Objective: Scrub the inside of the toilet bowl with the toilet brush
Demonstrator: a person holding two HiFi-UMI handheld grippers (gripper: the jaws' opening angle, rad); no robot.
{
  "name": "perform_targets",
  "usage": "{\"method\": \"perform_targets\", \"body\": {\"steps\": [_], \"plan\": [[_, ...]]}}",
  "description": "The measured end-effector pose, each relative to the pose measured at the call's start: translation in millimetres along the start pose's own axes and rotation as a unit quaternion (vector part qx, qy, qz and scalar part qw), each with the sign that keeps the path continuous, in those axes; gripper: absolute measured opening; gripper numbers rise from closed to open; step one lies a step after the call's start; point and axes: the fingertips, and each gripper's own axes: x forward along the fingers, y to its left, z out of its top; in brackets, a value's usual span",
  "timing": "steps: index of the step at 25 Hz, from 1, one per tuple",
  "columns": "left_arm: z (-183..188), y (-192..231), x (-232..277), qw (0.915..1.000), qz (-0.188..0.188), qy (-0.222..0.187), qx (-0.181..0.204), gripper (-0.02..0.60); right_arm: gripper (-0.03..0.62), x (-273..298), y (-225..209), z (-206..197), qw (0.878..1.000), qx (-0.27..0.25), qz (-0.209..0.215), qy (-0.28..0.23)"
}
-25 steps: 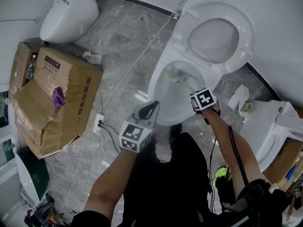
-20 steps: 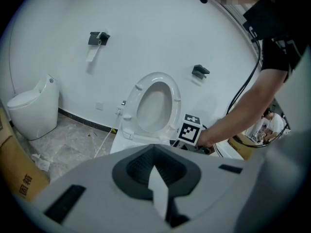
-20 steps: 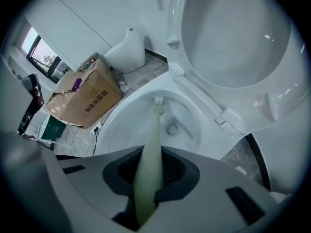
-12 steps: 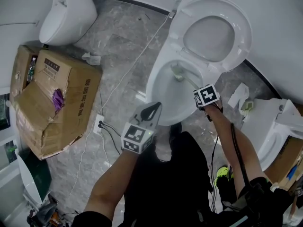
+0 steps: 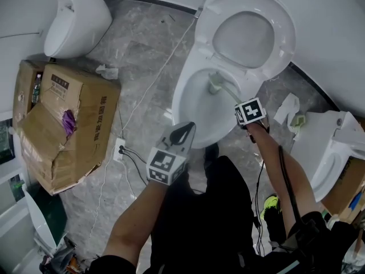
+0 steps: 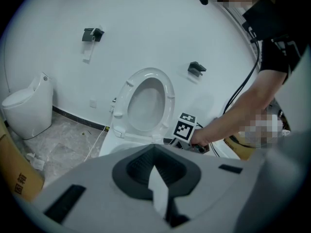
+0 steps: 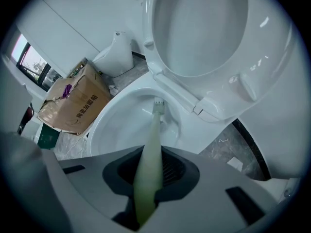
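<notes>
Scrubbing is the step in hand. The right hand-held gripper (image 5: pixel 244 108) is clenched on the pale green handle of the toilet brush (image 7: pixel 152 132). The bristle head (image 5: pixel 215 85) sits inside the toilet bowl (image 5: pixel 181 104), against the bowl's back wall just below the hinge of the raised seat (image 5: pixel 285 44). The left hand-held gripper (image 5: pixel 181 135) hangs over the bowl's front rim, apart from the brush. Its jaws are drawn together and I can make out nothing held between them, so it takes no part in the work.

As I judge it, only the back of the bowl is under the bristles now. The next move calls for sweeping the head round the side walls and down toward the drain, with the handle kept tilted so the bristles press on the porcelain.

For edges, the bowl's rim bounds the stroke on every side, and the raised seat stands close behind the brush head, so a long backward pull could knock it. There is open room above the bowl for swinging the handle. The floor to the bowl's left is crossed by a white cable (image 5: pixel 153 87), and a cardboard box (image 5: pixel 71 121) lies further off that way. A second toilet (image 5: pixel 319 153) stands near the bowl's right, which narrows elbow room for the working arm.
</notes>
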Motion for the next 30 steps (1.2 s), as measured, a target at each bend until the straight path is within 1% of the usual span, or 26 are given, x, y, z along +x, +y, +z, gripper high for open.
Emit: {"method": "perform_targets", "body": {"steps": [11, 20, 25, 28, 30], "plan": [[6, -18, 4, 0.9998, -0.016, 0.006, 0.009, 0.009, 0.063, -12, -16, -24, 1.000, 0.025, -0.015, 0.000], [2, -29, -2, 0.9995, -0.027, 0.014, 0.010, 0.009, 0.063, -20, -19, -54, 0.998, 0.050, -0.025, 0.008], [2, -35, -8, 0.9992, -0.033, 0.016, 0.017, 0.009, 0.063, -24, -19, -66, 0.998, 0.061, -0.033, 0.010], [1, -40, -9, 0.9989, -0.039, 0.015, 0.019, 0.009, 0.063, -29, -18, -76, 0.997, 0.069, -0.031, 0.016], [2, -43, -12, 0.9986, -0.046, 0.012, 0.024, 0.009, 0.063, -31, -13, -78, 0.997, 0.071, -0.028, 0.010]]}}
